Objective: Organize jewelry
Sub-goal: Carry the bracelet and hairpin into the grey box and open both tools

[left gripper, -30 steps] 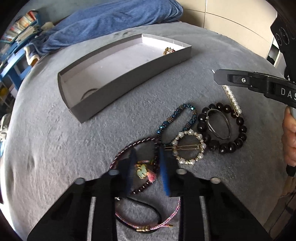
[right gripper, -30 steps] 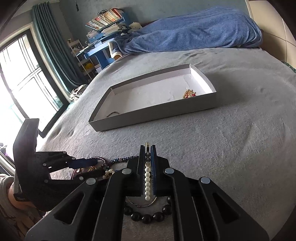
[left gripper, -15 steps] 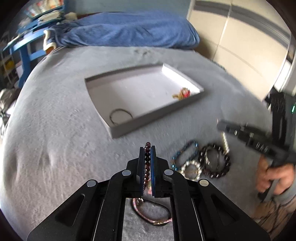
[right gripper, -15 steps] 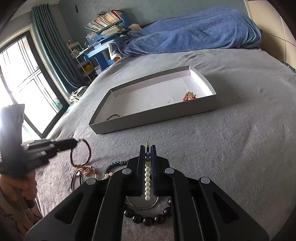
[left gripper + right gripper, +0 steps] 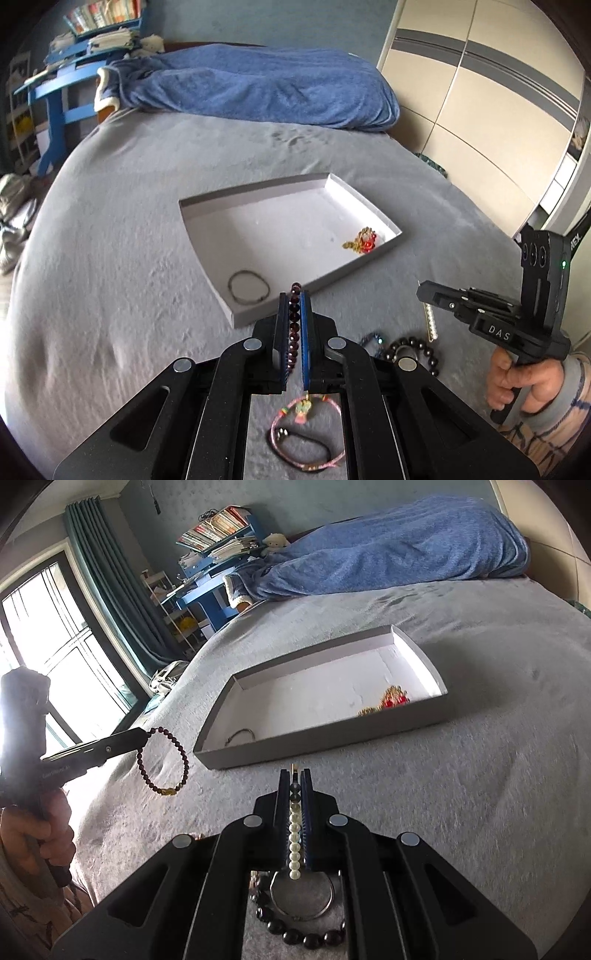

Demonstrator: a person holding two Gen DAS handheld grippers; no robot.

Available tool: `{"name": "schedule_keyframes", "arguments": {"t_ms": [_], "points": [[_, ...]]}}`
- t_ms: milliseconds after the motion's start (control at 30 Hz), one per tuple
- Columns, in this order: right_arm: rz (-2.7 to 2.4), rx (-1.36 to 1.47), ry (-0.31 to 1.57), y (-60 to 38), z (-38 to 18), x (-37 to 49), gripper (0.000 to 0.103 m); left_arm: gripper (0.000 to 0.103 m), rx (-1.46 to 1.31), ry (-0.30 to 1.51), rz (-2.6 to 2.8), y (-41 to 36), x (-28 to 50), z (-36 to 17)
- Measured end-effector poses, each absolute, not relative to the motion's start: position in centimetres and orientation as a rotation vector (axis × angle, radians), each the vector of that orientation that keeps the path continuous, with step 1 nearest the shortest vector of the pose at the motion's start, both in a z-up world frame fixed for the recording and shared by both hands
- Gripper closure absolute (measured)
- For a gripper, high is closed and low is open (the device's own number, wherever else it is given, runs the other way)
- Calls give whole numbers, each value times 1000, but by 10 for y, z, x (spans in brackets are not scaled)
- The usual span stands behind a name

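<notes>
— Where's the dark red bead bracelet (image 5: 162, 762)?

— Pinched in the left gripper (image 5: 294, 295), its fingers pressed together on a few beads; the loop dangles above the grey bed (image 5: 110, 295), short of the grey tray (image 5: 314, 286).

— And the other side?

— The right gripper (image 5: 295, 775) is clamped on a pearl hair clip (image 5: 294, 843), low over the black bead bracelet (image 5: 306, 938).

— How will the bracelet handle?

— Light and limp, I'd judge — probably on elastic, though the cord is too small to tell. It will swing, and round beads can roll between the pads. Gripping across two or three beads seems best.

— The clip?

— Stiff and thin; hold it along its length.
</notes>
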State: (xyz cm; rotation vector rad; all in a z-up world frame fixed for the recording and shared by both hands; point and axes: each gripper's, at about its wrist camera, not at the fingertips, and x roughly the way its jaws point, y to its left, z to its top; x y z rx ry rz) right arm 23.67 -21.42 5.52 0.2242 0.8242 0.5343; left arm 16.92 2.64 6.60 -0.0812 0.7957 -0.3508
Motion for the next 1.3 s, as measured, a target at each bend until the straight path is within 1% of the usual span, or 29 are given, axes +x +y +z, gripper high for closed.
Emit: {"name": "schedule_keyframes", "arguments": {"t_ms": [433, 667, 933, 1033, 1300], "points": [[571, 305, 840, -205, 80, 297, 97, 97, -72, 777, -327, 16, 229, 82], [573, 235, 851, -182, 84, 331, 97, 97, -72, 787, -285, 23, 262, 77], [574, 148, 877, -156, 69, 362, 97, 97, -67, 820, -231, 36, 299, 60], [572, 155, 892, -150, 62, 372, 97, 97, -70, 837, -219, 38, 308, 51], [559, 59, 942, -126, 36, 376, 97, 97, -72, 889, -205, 38, 321, 25]]}}
